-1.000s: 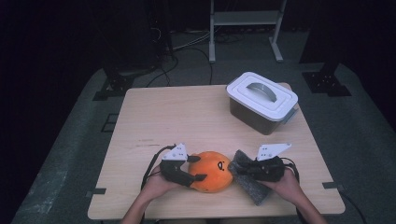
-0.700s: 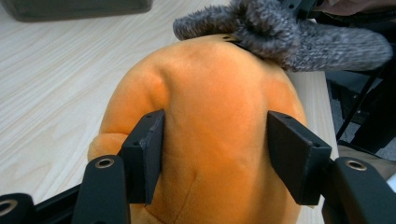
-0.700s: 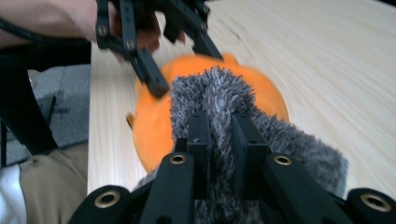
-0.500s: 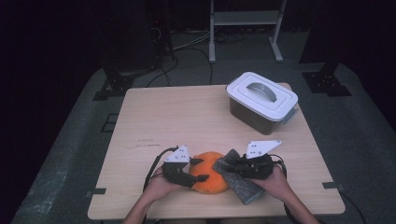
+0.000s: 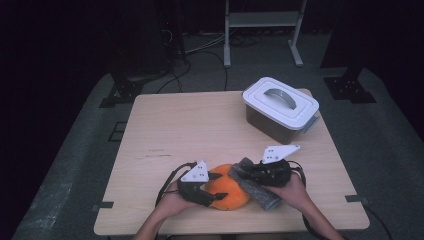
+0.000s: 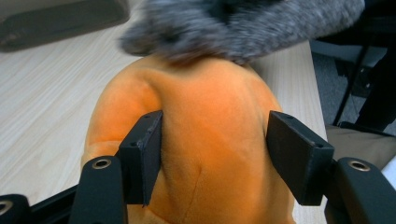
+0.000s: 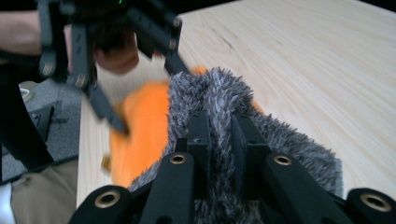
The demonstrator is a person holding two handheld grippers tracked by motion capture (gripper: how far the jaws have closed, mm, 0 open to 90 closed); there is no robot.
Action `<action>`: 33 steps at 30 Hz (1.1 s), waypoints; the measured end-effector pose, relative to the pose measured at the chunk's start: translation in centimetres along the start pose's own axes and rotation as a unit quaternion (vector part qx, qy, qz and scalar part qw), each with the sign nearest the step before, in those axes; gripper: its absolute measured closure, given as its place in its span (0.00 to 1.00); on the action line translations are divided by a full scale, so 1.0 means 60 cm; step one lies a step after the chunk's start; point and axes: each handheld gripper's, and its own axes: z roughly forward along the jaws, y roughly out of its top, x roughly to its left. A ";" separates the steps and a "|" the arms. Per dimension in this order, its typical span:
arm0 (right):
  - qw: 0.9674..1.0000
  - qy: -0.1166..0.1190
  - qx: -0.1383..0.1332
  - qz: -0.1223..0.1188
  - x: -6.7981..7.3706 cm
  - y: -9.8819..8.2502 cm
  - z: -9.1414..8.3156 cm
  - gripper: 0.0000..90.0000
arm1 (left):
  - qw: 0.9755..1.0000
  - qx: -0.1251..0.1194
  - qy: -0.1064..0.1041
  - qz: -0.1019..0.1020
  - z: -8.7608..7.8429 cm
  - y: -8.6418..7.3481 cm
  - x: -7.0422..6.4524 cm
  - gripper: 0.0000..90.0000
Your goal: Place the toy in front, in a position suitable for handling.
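Note:
An orange plush toy (image 5: 231, 194) lies near the table's front edge. My left gripper (image 5: 216, 190) grips it from the left; in the left gripper view the two pads (image 6: 142, 154) press into the orange plush (image 6: 210, 116) on both sides. My right gripper (image 5: 246, 172) is shut on a grey furry piece (image 5: 262, 196), which lies over the right side of the toy. In the right gripper view the jaws (image 7: 219, 130) pinch a ridge of grey fur (image 7: 205, 91), with the orange plush (image 7: 142, 130) and the left gripper (image 7: 144, 88) beyond it.
A grey box with a white handled lid (image 5: 280, 107) stands at the table's back right. The wooden table (image 5: 200, 125) has bare top across its middle and left. Cables and a white rack's legs (image 5: 227, 50) are on the floor behind.
My right gripper has carried the grey furry piece leftward, from beside the orange toy onto its right side. The left gripper has stayed on the toy.

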 end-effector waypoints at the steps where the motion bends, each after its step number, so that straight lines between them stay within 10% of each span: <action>1: 1.000 0.000 0.001 0.000 -0.002 0.005 0.006 0.87 | 1.000 0.003 0.000 0.007 0.000 0.001 -0.002 0.41; 12: 0.998 -0.013 0.006 0.060 -0.040 -0.042 -0.015 0.87 | 1.000 -0.005 -0.004 -0.005 -0.002 -0.006 0.002 0.42; 18: 0.999 0.003 -0.004 0.037 0.000 -0.047 -0.042 0.87 | 0.999 -0.015 0.007 -0.028 0.007 -0.004 0.007 0.43; 22: 1.000 0.007 0.006 -0.018 0.039 -0.025 -0.017 0.87 | 0.999 -0.013 0.012 -0.028 0.007 -0.002 0.008 0.41; 33: 1.000 -0.020 0.013 0.014 -0.014 -0.045 -0.019 0.87 | 0.999 -0.009 -0.027 -0.036 -0.015 -0.002 0.027 0.40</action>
